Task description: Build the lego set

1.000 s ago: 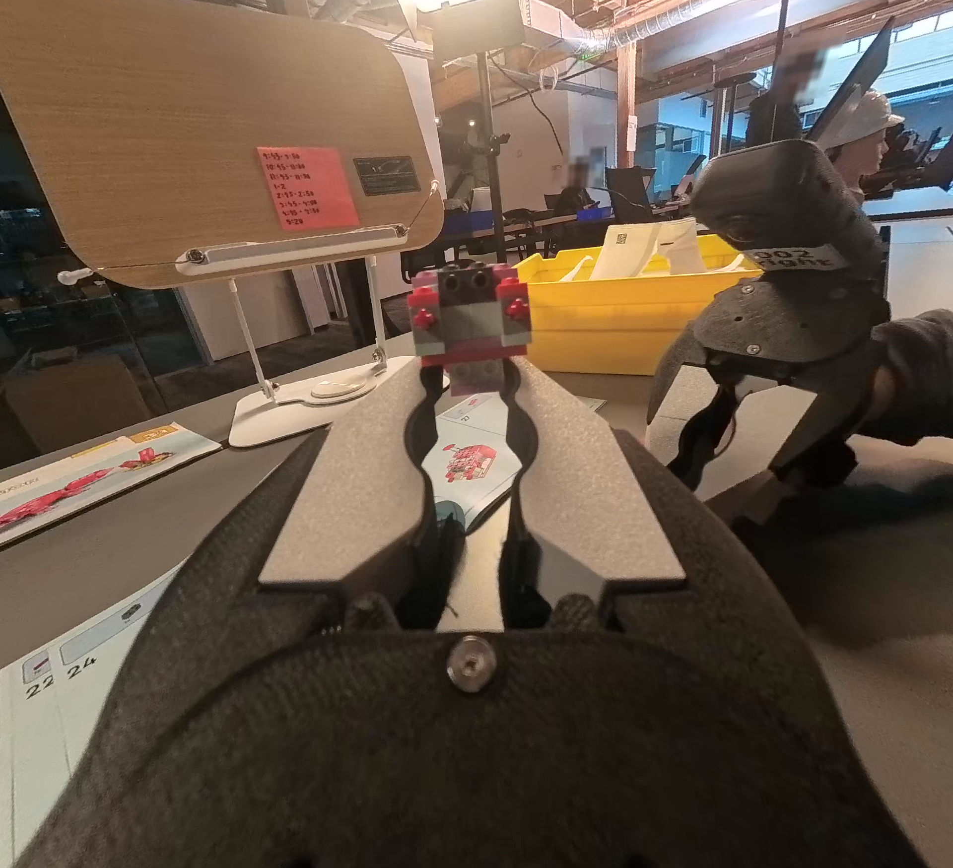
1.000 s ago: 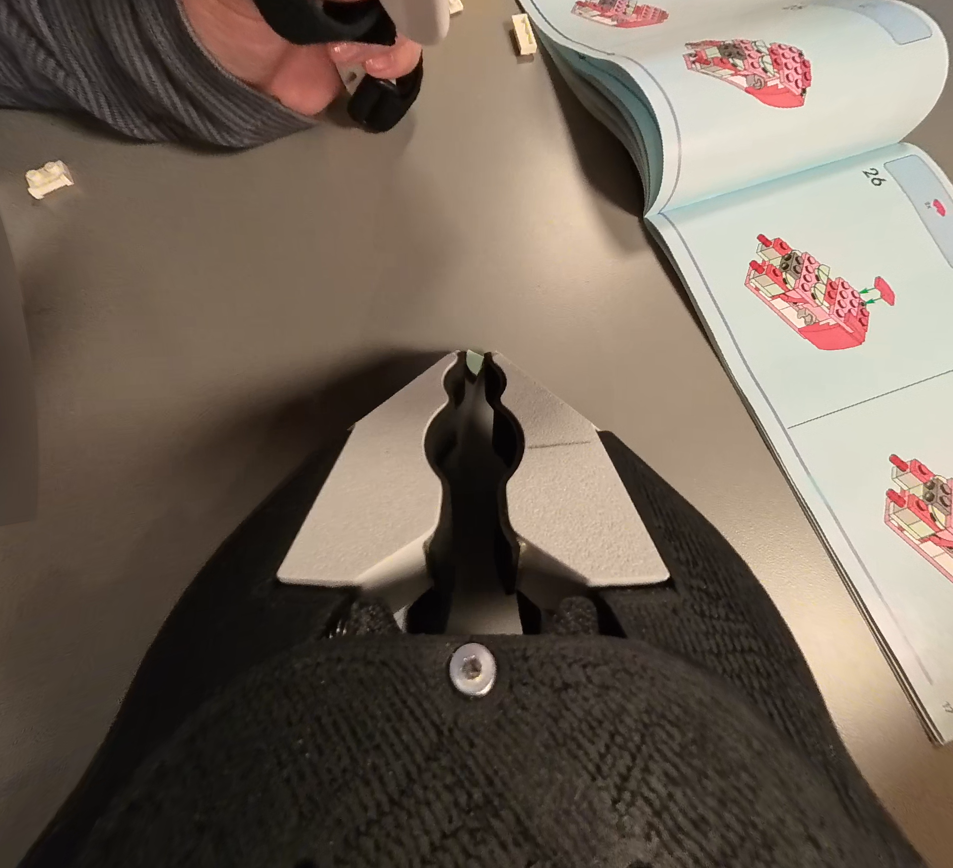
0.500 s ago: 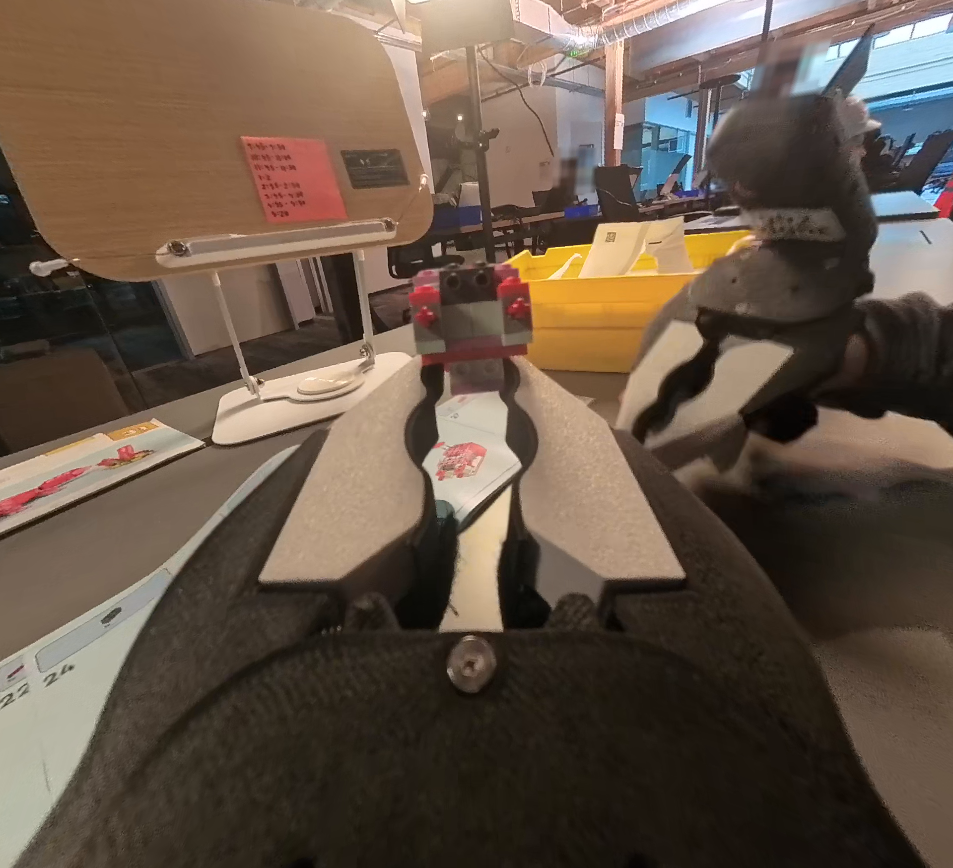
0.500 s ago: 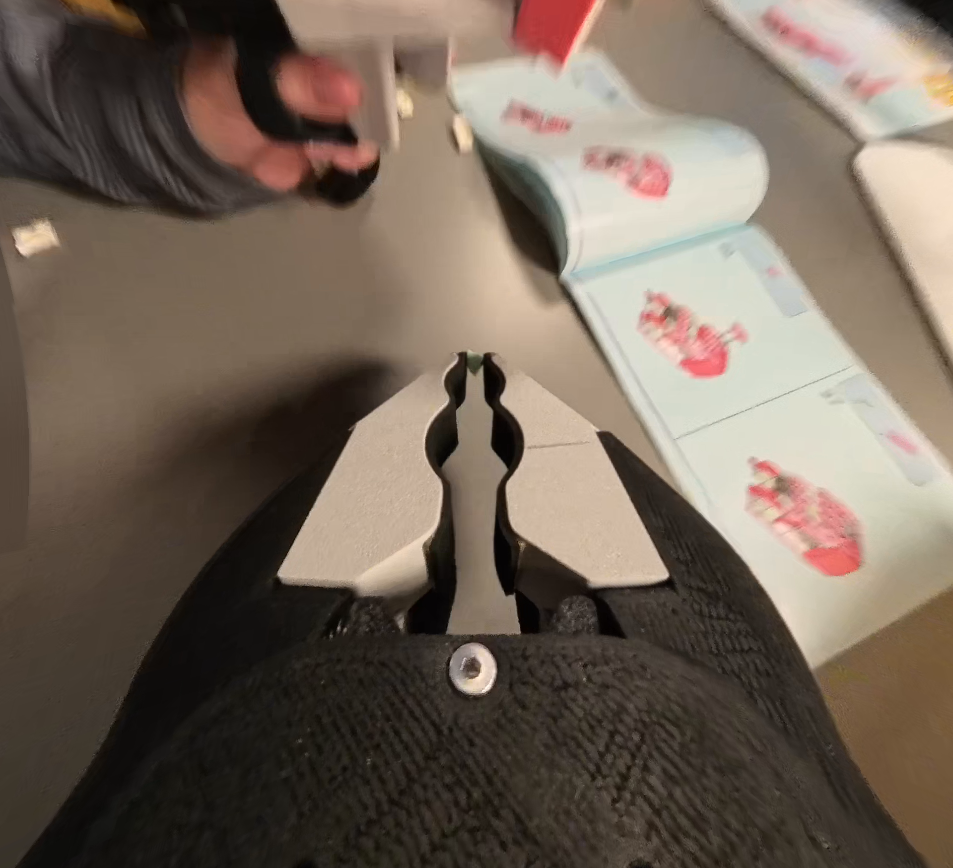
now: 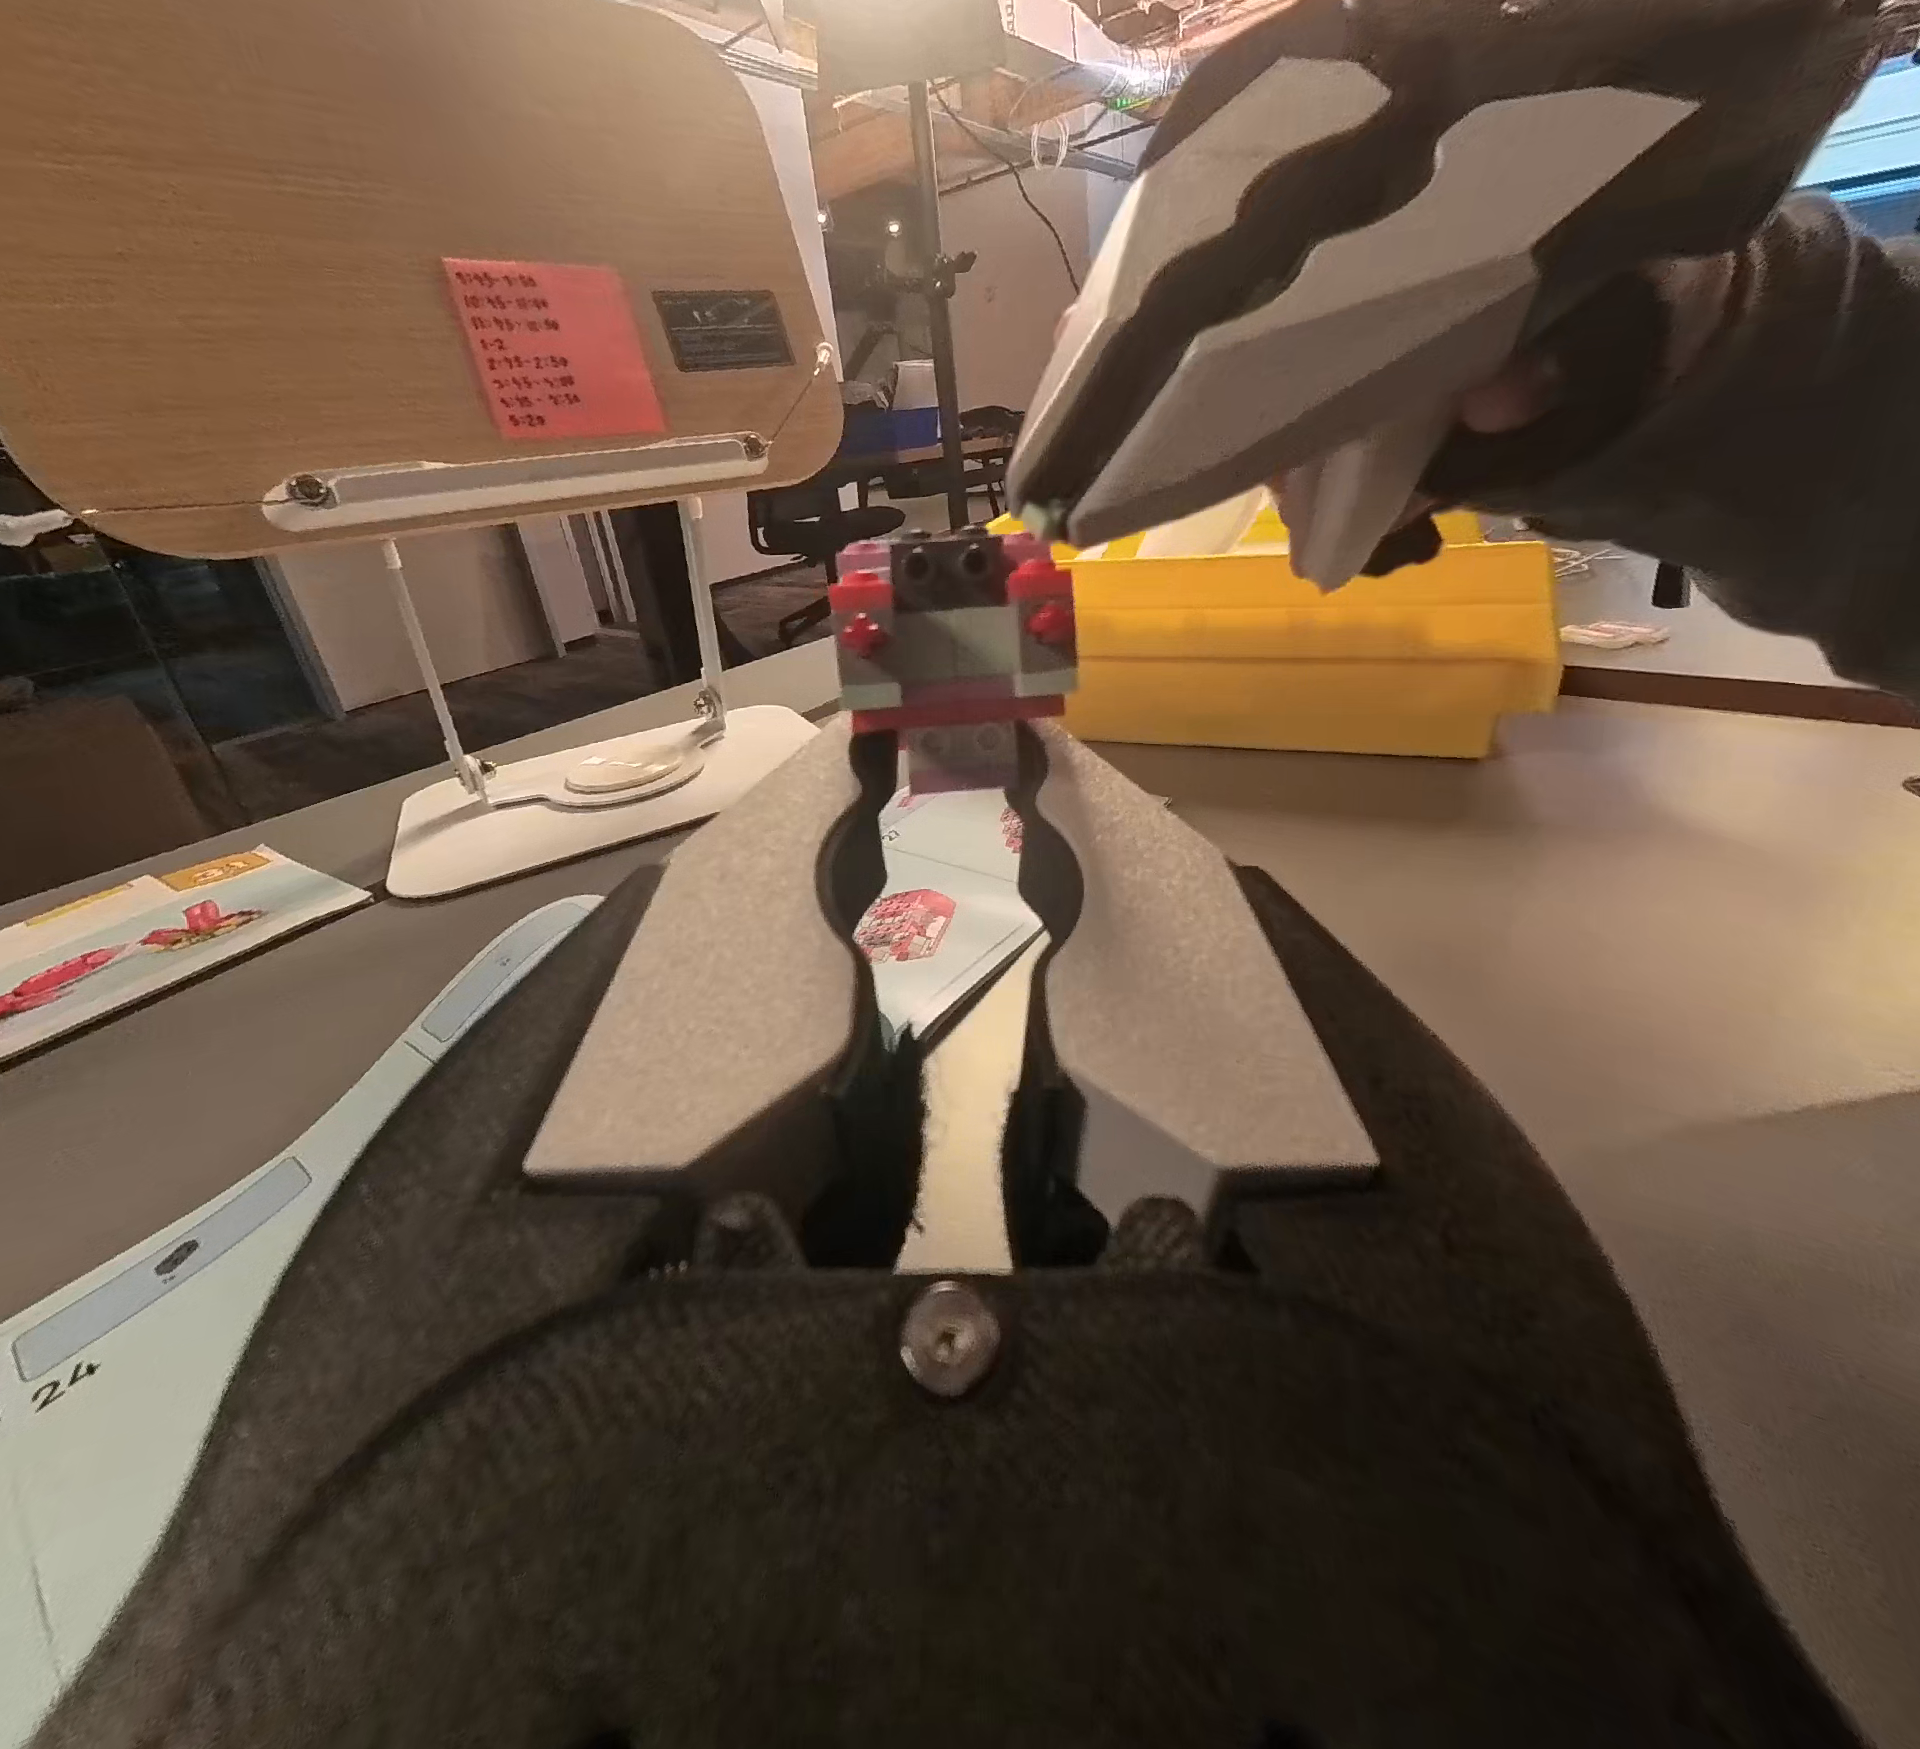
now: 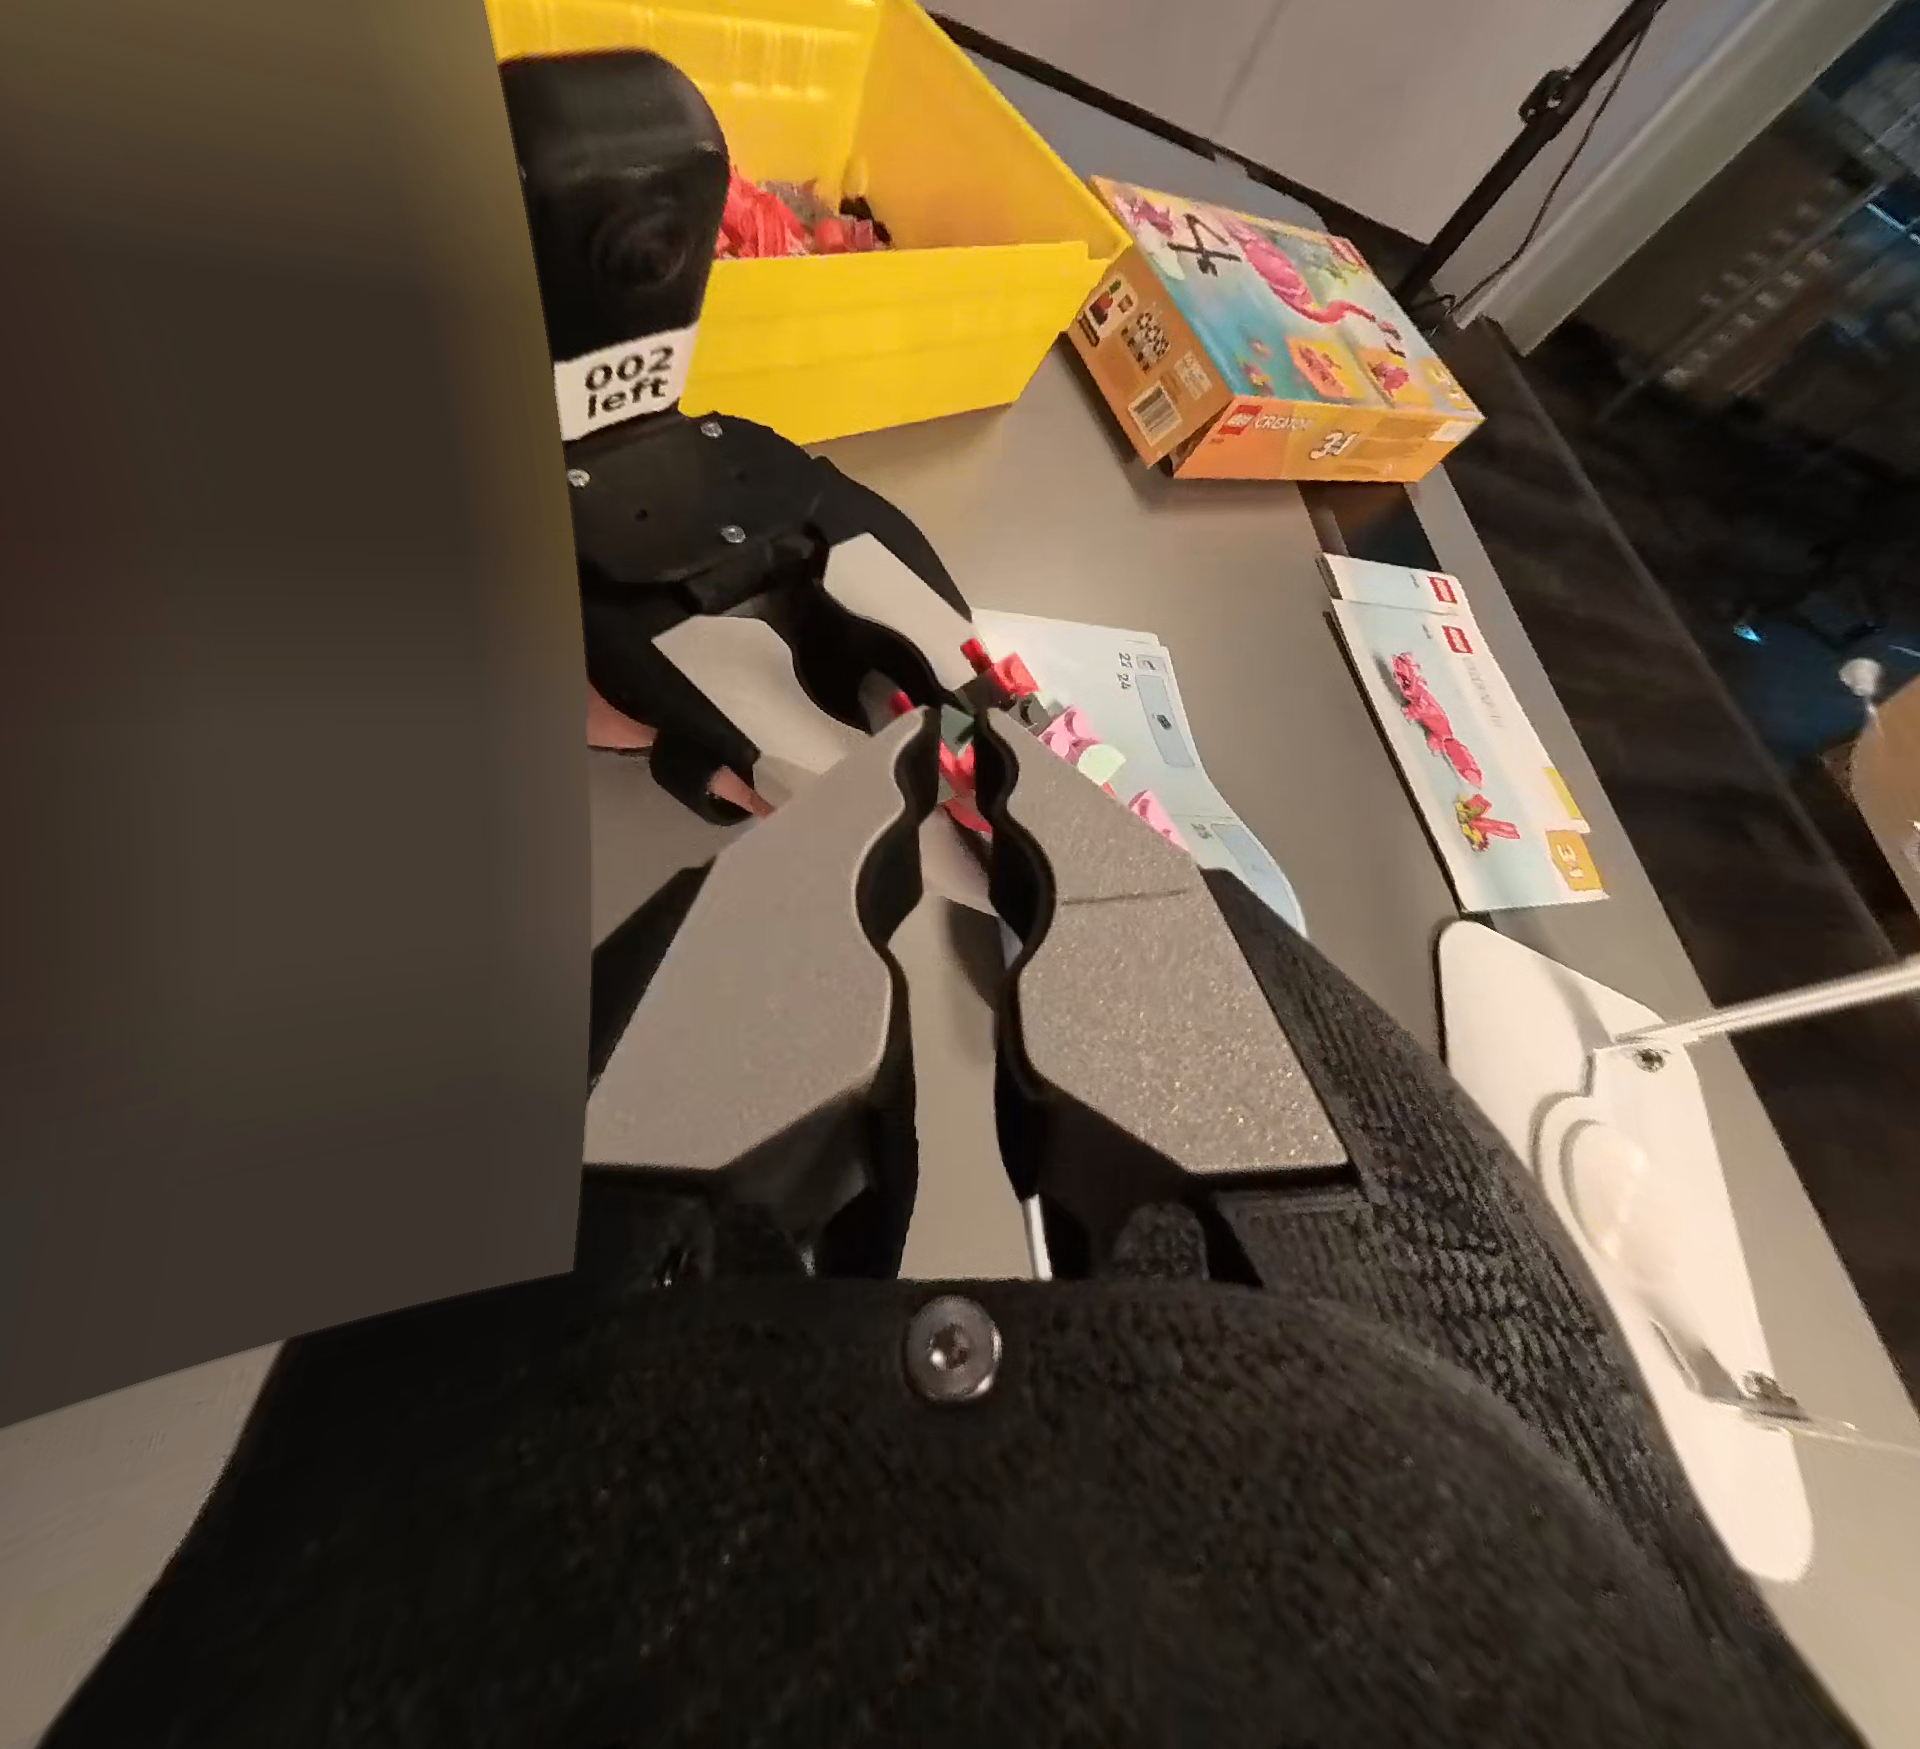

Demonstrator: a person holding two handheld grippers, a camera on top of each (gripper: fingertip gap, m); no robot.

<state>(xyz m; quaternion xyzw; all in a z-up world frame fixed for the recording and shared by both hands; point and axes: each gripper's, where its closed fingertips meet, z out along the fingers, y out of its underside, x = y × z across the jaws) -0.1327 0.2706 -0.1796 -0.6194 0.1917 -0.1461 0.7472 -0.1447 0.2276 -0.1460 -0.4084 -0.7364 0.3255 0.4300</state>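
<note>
My left gripper (image 5: pixel 951 749) is shut on the bottom of a small brick model (image 5: pixel 956 650) of pink, red, grey and black bricks, and holds it upright above the table. My right gripper (image 5: pixel 1049 517) comes in from the upper right, its tips just above the model's top right corner. It is shut on a small pale green piece (image 5: pixel 1042 515). In the right wrist view the right gripper (image 6: pixel 951 725) pinches the green piece (image 6: pixel 954 720) right over the model (image 6: pixel 1013 683), which the left gripper (image 6: pixel 925 676) holds.
A yellow bin (image 6: pixel 883 328) with red bricks stands behind, a toy box (image 6: pixel 1278 328) beside it. An open instruction booklet (image 6: pixel 1143 712) lies under the grippers, more booklets (image 6: pixel 1455 733) to the right. A wooden book stand (image 5: pixel 364 193) has a white base (image 6: pixel 1621 1180). Left tips to right tips: about 5 cm.
My right gripper lifted off the table with the green piece and swung up over the model. My left gripper kept the model nearly in place.
</note>
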